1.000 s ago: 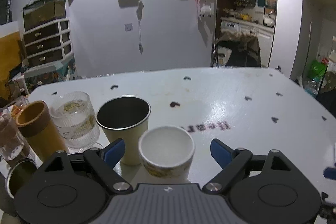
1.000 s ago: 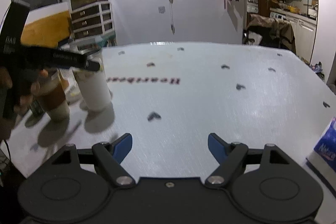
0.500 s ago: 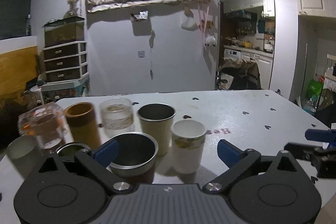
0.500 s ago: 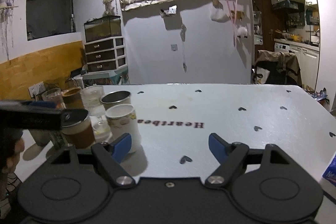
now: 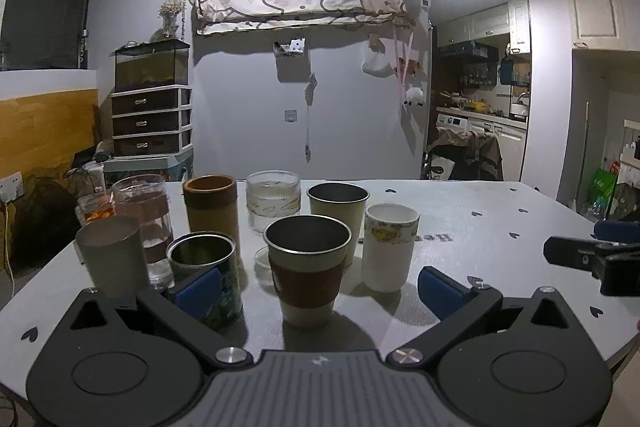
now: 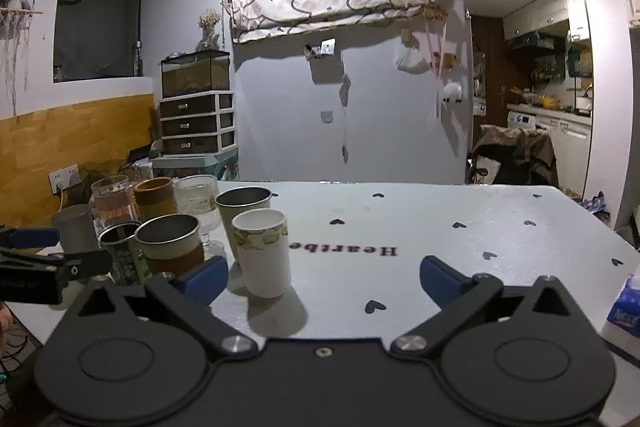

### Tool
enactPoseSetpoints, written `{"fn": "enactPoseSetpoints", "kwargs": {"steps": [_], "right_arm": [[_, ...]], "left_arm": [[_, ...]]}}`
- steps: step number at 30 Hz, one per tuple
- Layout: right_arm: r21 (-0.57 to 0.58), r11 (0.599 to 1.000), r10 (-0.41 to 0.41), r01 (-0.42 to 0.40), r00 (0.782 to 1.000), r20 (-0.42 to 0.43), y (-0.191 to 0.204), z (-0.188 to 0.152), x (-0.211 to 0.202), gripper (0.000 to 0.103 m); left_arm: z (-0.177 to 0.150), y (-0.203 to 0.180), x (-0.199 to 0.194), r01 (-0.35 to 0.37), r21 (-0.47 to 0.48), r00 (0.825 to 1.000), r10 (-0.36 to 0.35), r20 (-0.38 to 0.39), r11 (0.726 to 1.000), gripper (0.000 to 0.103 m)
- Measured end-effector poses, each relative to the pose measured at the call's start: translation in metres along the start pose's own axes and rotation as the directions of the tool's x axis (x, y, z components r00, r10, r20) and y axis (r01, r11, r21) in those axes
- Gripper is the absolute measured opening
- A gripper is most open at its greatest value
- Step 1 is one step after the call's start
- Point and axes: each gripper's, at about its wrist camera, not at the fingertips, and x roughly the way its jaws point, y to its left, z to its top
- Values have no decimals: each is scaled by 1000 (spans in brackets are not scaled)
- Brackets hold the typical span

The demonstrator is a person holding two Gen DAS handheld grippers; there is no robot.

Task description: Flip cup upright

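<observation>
A white paper cup with a patterned band stands upright on the white table, at the right of a group of cups; it also shows in the right wrist view. My left gripper is open and empty, drawn back from the cups, with a steel cup with a brown sleeve standing beyond its fingers. My right gripper is open and empty, the white cup just beyond its left finger. All the cups stand mouth up.
Several other cups stand in the cluster: a steel cup, a ribbed glass, a brown tumbler, a tin, a grey cup, a glass mug. A blue tissue pack lies at the table's right edge.
Both grippers have pulled back and levelled out, so the whole cup cluster has come into view. The white cup stands where it was.
</observation>
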Motion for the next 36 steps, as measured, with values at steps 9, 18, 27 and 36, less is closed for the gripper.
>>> {"fn": "enactPoseSetpoints", "kwargs": {"steps": [9,18,27,36], "right_arm": [[-18,1000,7,-7,1000,6,19,-9,-14,103],[-10,1000,-21,21,1000,8,20,-14,-18,103],[-21,999,-26,26,1000,10,21,-15,-20,103],[-26,999,-29,29,999,15,21,-13,-23,103]], "left_arm": [[-10,8,-20,-9,-10,1000,9,23,1000,103],[-13,15,-25,-20,-22,1000,21,24,1000,103],[-13,16,-26,-29,-27,999,30,26,999,103],[-13,16,-27,-27,-19,999,28,28,999,103]]}}
